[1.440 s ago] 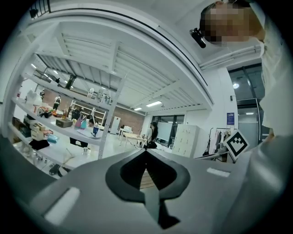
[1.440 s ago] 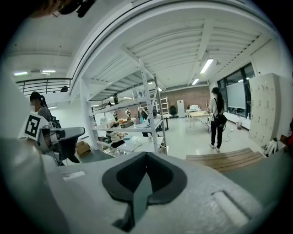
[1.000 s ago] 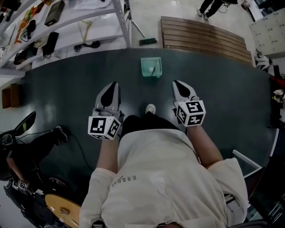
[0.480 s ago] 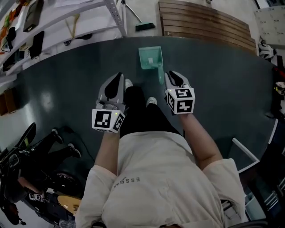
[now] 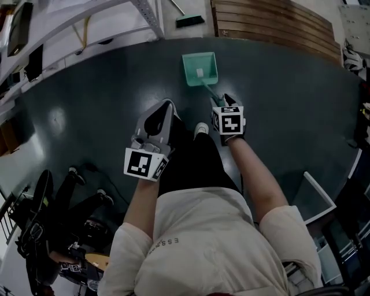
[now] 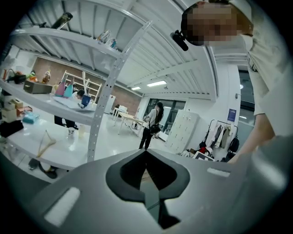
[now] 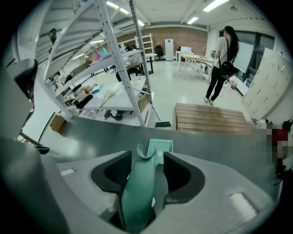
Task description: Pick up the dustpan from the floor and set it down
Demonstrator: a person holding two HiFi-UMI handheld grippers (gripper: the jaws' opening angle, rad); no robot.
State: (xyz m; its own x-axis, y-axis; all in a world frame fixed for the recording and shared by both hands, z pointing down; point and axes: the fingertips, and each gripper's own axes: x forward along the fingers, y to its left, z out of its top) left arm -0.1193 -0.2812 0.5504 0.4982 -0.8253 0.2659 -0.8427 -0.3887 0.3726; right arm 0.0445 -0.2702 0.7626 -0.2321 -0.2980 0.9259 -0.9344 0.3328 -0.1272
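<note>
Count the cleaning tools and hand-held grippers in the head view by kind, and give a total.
Dustpan: 1
Floor brush: 1
Grippers: 2 (left gripper, jaws together; right gripper, jaws have just been opening, with the dustpan's handle between them)
Total: 4

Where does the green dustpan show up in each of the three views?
Head view: the dustpan lies on the dark floor at top centre, its handle reaching down to the right gripper.
Left gripper view: not in it.
Right gripper view: low centre, with the handle between the jaws, which have just been opening.
Shared landmark: the white shelf rack.
</note>
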